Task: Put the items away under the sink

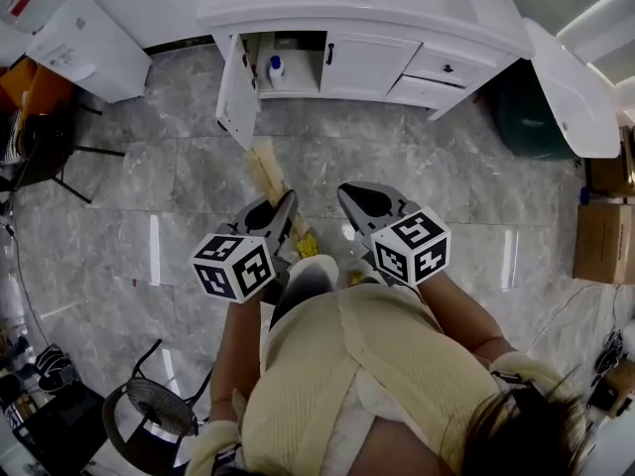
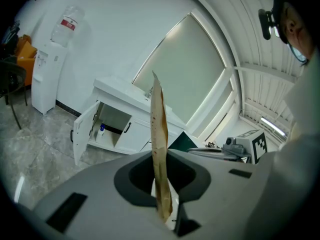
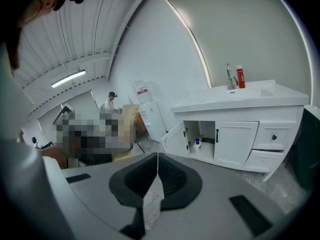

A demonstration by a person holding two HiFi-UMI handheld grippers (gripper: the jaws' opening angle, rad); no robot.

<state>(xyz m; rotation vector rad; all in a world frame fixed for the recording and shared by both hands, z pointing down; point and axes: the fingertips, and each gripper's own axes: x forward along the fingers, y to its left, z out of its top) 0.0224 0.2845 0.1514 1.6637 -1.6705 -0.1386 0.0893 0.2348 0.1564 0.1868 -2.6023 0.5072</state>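
Note:
The white sink cabinet stands across the floor ahead, its left door swung open. A white bottle with a blue cap stands inside the open compartment. My left gripper is shut on a thin flat tan pack that pokes forward toward the cabinet. In the left gripper view the pack stands edge-on between the jaws. My right gripper is held beside it. Its jaws meet at the tips and nothing shows between the pads.
A faucet and a red bottle are on the counter. A white water dispenser and a dark chair stand left. A dark green bin and cardboard box are right. Grey marble floor lies between.

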